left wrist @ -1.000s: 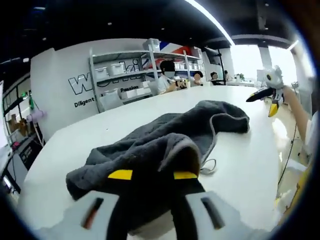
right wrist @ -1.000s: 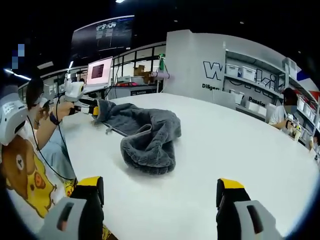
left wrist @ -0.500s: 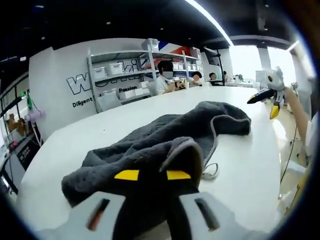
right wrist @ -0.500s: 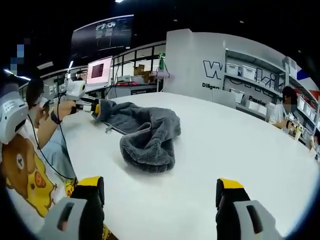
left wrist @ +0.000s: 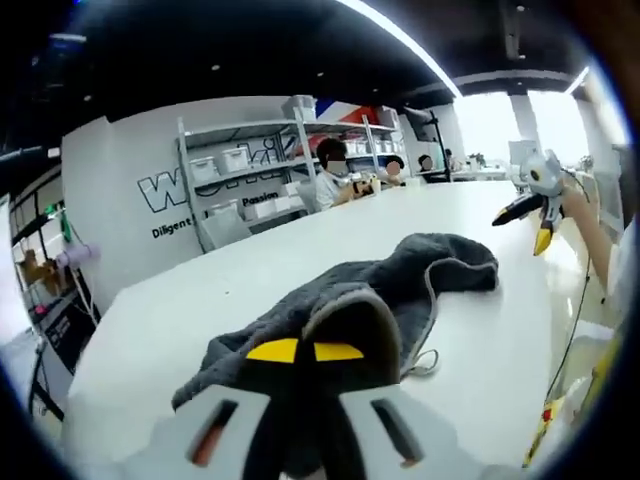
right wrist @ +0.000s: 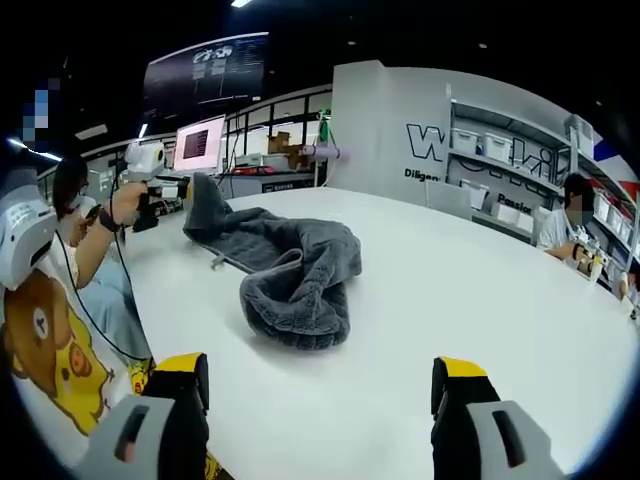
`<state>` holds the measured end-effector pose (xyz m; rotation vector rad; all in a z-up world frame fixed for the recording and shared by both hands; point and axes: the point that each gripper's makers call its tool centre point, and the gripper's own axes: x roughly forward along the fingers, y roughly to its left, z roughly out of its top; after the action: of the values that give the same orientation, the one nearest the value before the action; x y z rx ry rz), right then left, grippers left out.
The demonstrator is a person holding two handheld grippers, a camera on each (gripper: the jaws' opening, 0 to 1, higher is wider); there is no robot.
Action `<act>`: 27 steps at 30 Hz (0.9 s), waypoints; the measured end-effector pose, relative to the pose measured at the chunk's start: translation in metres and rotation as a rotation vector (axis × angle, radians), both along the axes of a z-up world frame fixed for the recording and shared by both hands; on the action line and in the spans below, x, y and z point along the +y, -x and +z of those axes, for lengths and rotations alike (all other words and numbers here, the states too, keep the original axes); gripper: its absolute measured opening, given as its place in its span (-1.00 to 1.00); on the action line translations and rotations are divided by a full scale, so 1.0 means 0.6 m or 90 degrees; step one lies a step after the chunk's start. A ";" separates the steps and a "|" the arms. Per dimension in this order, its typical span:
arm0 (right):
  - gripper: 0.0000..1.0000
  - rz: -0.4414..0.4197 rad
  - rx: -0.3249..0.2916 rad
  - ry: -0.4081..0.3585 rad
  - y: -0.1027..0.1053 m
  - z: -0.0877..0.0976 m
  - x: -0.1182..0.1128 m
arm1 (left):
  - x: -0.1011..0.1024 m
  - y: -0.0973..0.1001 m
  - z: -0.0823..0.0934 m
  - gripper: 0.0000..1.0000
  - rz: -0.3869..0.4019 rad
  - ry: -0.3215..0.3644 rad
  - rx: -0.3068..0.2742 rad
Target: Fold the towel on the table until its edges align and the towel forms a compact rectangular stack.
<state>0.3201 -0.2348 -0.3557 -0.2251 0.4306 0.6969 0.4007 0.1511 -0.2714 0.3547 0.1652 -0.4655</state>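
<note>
Left gripper (left wrist: 297, 352) fingers clamped together, raised; right gripper (right wrist: 322, 385) fingers spread.

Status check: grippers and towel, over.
Left gripper shut on towel corner, lifted off the table. Right gripper open, off the towel. Towel bunched, unfolded. Nothing in the way.

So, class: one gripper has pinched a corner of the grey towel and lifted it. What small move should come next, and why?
Probably carry the lifted corner over toward the towel's bunched far end. The left gripper is shut on that corner, held above the table, while the rest lies crumpled. The right gripper is open and away from the cloth, so it could pin the heap.
</note>
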 end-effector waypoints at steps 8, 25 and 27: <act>0.93 0.002 -0.004 -0.003 0.001 0.001 0.002 | 0.051 -0.057 0.115 -0.92 0.039 -0.067 -0.051; 0.93 -0.011 -0.018 -0.009 0.004 0.008 -0.006 | 0.071 -0.173 0.288 -0.92 0.018 -0.079 -0.064; 0.93 -0.014 -0.018 -0.010 0.004 0.008 -0.008 | 0.074 -0.186 0.287 -0.92 0.010 -0.097 -0.059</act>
<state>0.3175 -0.2394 -0.3510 -0.2154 0.3998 0.6747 0.5125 0.1955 -0.0994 0.5223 0.1141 -0.4207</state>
